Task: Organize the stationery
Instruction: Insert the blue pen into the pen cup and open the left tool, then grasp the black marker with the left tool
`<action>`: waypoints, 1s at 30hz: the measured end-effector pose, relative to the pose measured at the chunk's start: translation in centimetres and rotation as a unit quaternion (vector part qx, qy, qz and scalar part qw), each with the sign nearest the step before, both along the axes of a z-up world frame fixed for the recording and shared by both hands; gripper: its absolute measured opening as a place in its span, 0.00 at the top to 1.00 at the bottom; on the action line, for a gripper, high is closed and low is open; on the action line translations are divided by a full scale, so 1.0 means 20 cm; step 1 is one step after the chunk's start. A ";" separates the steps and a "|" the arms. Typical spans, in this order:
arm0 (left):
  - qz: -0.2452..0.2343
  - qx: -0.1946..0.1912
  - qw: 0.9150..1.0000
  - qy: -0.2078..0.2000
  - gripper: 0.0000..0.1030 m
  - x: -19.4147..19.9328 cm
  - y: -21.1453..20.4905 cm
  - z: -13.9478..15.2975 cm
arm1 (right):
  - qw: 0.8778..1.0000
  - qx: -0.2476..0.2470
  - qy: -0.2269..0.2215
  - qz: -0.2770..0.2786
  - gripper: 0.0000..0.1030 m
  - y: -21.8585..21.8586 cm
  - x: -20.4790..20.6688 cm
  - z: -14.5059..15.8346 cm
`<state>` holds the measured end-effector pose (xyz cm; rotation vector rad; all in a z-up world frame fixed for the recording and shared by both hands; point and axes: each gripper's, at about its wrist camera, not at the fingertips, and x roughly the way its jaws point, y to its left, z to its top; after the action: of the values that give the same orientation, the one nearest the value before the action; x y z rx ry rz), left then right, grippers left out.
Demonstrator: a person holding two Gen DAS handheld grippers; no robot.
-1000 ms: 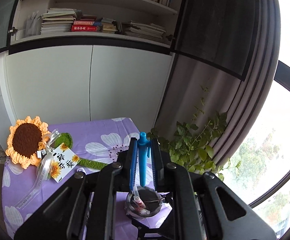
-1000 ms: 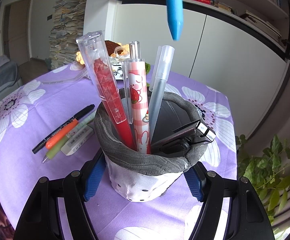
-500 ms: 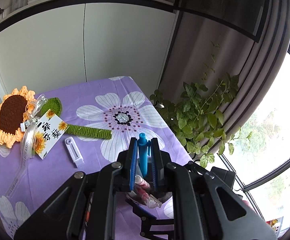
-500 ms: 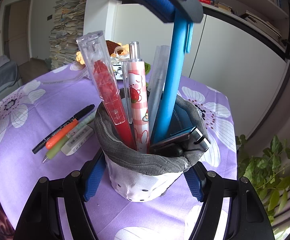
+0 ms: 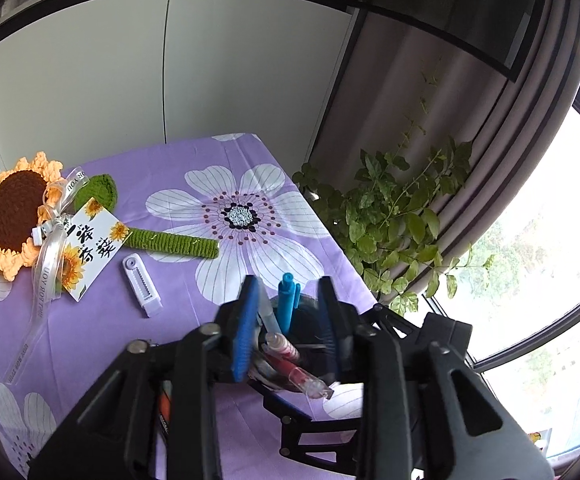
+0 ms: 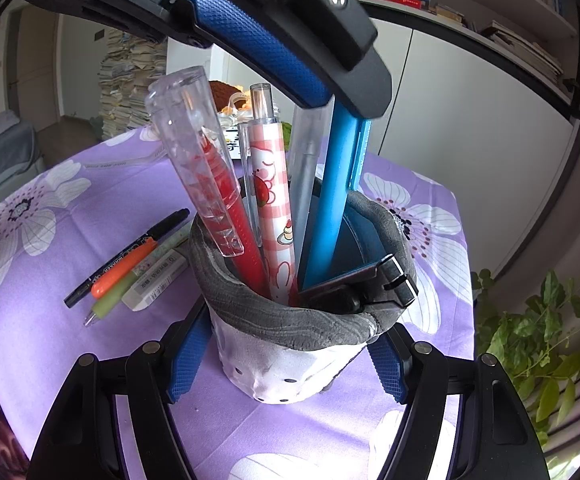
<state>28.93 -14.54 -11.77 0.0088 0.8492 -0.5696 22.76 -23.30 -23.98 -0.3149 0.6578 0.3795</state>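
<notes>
A grey-rimmed white pen cup stands on the purple flowered tablecloth. My right gripper is shut on its base. In the cup stand a red pen in a clear case, a pink checked pen, a frosted pen and a blue pen. My left gripper hangs open right above the cup, its blue pads apart on either side of the blue pen, which stands free in the cup.
A black marker, an orange pen, a green pen and a white eraser lie left of the cup. A white correction tape and a crochet sunflower lie farther off. A plant stands past the table's edge.
The left gripper lowered the blue pen into the cup, then opened and let it go. The right gripper and the cup have not moved.
</notes>
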 end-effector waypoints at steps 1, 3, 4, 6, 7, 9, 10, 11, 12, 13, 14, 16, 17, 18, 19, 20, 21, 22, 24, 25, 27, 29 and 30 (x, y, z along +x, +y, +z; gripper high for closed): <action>0.011 -0.008 1.000 -0.010 0.49 -0.01 0.03 0.03 | 1.000 0.000 0.000 0.000 0.29 0.00 0.00 0.00; 0.036 -0.016 0.998 -0.040 0.46 -0.03 0.11 0.09 | 1.000 0.000 0.000 0.000 0.29 0.00 0.00 0.00; 0.047 -0.015 0.997 -0.051 0.46 -0.04 0.15 0.11 | 1.000 0.000 0.000 0.000 0.29 0.00 0.00 0.00; 0.076 -0.009 0.995 -0.058 0.46 -0.04 0.24 0.12 | 1.000 0.000 0.000 0.000 0.29 0.00 0.00 0.00; 0.090 -0.005 0.994 -0.055 0.46 -0.03 0.29 0.10 | 1.000 0.000 0.000 0.000 0.29 0.00 0.00 0.00; 0.118 0.013 0.992 -0.036 0.46 0.00 0.37 0.03 | 1.000 0.000 0.000 0.000 0.29 0.00 0.00 0.00; 0.132 0.026 0.991 -0.021 0.47 0.03 0.40 -0.02 | 1.000 0.000 0.000 0.000 0.29 0.00 0.00 0.00; 0.147 0.040 0.988 0.000 0.47 0.06 0.43 -0.09 | 1.000 0.000 0.000 0.000 0.29 0.00 0.00 0.00; 0.159 0.049 0.986 0.023 0.48 0.09 0.46 -0.15 | 1.000 0.000 0.000 0.000 0.29 0.00 0.00 0.00; 0.167 0.053 0.983 0.048 0.50 0.12 0.49 -0.22 | 1.000 0.000 0.000 0.000 0.29 0.00 0.00 0.00; 0.173 0.056 0.981 0.069 0.58 0.15 0.51 -0.29 | 1.000 0.000 0.000 0.000 0.29 0.00 0.00 0.00; 0.183 0.059 0.975 0.109 0.68 0.19 0.55 -0.40 | 1.000 0.000 0.000 -0.001 0.29 0.00 0.00 0.00; 0.186 0.057 0.973 0.125 0.68 0.21 0.56 -0.45 | 1.000 0.000 0.001 -0.001 0.29 0.00 0.00 0.00; 0.187 0.056 0.971 0.136 0.68 0.23 0.57 -0.48 | 1.000 -0.001 0.001 -0.001 0.29 0.00 0.00 0.00; 0.189 0.059 0.970 0.142 0.68 0.24 0.56 -0.51 | 1.000 -0.001 0.001 -0.001 0.29 0.00 0.00 0.00; 0.190 0.063 0.969 0.145 0.68 0.24 0.56 -0.52 | 1.000 -0.001 0.001 -0.001 0.29 0.00 0.00 0.00; 0.189 0.065 0.969 0.147 0.68 0.24 0.55 -0.54 | 1.000 -0.001 0.001 -0.001 0.29 0.00 0.00 0.00; 0.186 0.066 0.969 0.149 0.68 0.25 0.55 -0.54 | 1.000 -0.001 0.001 -0.001 0.29 0.00 0.00 0.00; 0.182 0.070 0.969 0.151 0.68 0.24 0.52 -0.55 | 1.000 -0.001 0.002 -0.001 0.29 -0.01 0.00 0.00; 0.180 0.073 0.969 0.152 0.68 0.25 0.51 -0.56 | 1.000 -0.001 0.002 -0.001 0.29 -0.01 0.00 0.00; 0.176 0.075 0.969 0.157 0.69 0.26 0.49 -0.58 | 1.000 -0.001 0.003 -0.001 0.29 -0.01 0.00 0.00; 0.170 0.077 0.969 0.161 0.69 0.26 0.47 -0.60 | 1.000 -0.001 0.003 -0.002 0.29 -0.02 0.00 0.00; 0.170 0.080 0.970 0.156 0.70 0.25 0.46 -0.60 | 1.000 -0.001 0.004 -0.002 0.29 -0.02 0.00 0.00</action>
<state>34.00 -5.32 -23.77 -0.0811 1.1728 -0.1787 22.80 -23.76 -23.91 -0.3142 0.6655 0.3774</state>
